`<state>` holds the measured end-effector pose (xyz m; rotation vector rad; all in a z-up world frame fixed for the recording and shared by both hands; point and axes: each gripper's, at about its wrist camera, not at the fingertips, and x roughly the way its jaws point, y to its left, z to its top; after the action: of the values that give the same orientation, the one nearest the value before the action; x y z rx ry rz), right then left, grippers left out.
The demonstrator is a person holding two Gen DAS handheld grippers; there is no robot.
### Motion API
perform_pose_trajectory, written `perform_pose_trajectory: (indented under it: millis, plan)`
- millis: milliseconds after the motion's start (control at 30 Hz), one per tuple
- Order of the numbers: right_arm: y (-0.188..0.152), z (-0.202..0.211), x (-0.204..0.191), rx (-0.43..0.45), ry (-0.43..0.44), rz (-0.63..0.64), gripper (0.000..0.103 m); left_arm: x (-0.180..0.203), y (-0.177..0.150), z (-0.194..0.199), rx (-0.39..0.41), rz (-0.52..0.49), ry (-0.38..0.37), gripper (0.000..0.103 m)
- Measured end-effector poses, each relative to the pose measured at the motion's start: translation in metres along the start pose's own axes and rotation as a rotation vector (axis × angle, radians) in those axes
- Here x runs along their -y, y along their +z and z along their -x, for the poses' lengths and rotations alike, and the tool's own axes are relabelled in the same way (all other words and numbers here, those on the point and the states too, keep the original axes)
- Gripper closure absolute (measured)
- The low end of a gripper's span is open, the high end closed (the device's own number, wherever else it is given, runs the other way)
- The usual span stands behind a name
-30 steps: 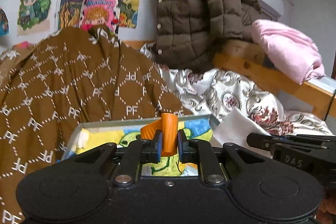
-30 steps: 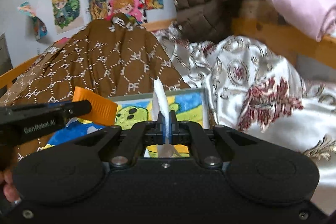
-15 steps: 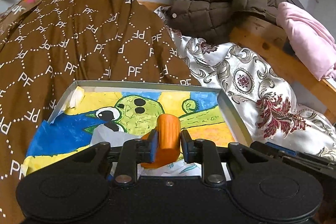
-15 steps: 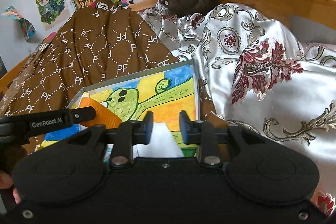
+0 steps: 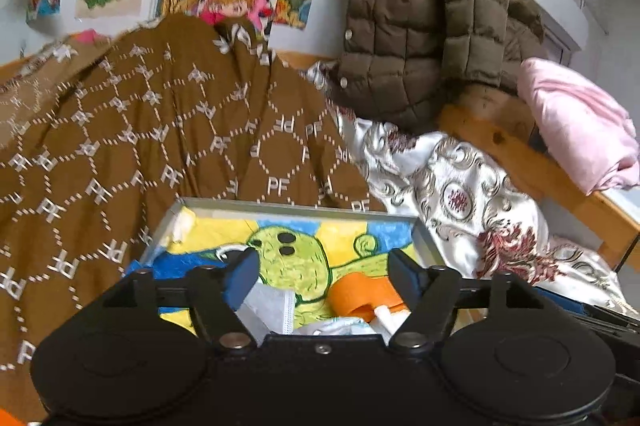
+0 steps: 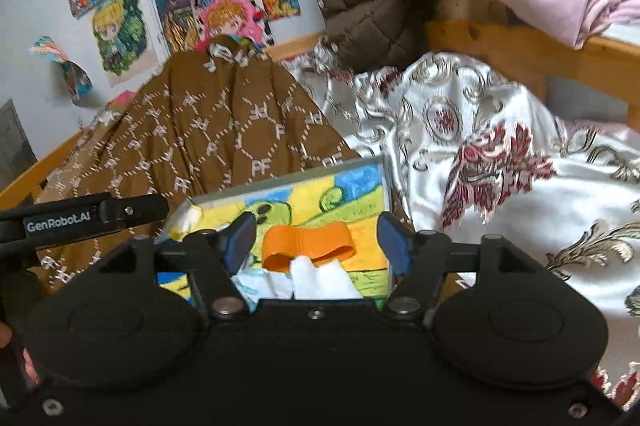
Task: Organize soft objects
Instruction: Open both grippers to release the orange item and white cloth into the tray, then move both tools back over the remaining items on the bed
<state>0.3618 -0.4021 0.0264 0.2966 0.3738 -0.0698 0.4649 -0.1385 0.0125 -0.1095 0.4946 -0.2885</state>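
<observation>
Hovering over the tray (image 5: 296,205), your left claw (image 5: 322,272) gapes wide, holding nothing; the orange cloth (image 5: 362,296) lies just ahead between its fingers. Your right claw (image 6: 316,240) is equally spread and empty, white cloth (image 6: 320,278) below it.

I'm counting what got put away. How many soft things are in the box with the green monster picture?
3 that I can see in the box: an orange cloth, a white cloth just in front of it, and a whitish one to their left. More may hide behind the grippers.
</observation>
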Motion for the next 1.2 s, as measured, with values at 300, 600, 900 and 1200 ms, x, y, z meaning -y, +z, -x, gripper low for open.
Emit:
perform_pose_trajectory:
  millis: [300, 600, 900, 1200]
  plan:
    - [0.011, 0.064, -0.015, 0.095, 0.038, 0.02, 0.015, 0.003, 0.0, 0.076, 0.108, -0.005, 0.006, 0.011]
    - [0.006, 0.129, -0.029, 0.176, 0.055, 0.036, 0.001, -0.001, -0.018, 0.147, 0.188, 0.009, 0.012, 0.004]
    - [-0.014, 0.183, -0.049, 0.208, 0.076, 0.087, 0.001, -0.007, -0.052, 0.204, 0.2, -0.02, 0.004, 0.001]
    - [-0.044, 0.224, -0.061, 0.212, 0.081, 0.11, 0.001, -0.019, -0.085, 0.249, 0.195, -0.02, 0.012, 0.001]
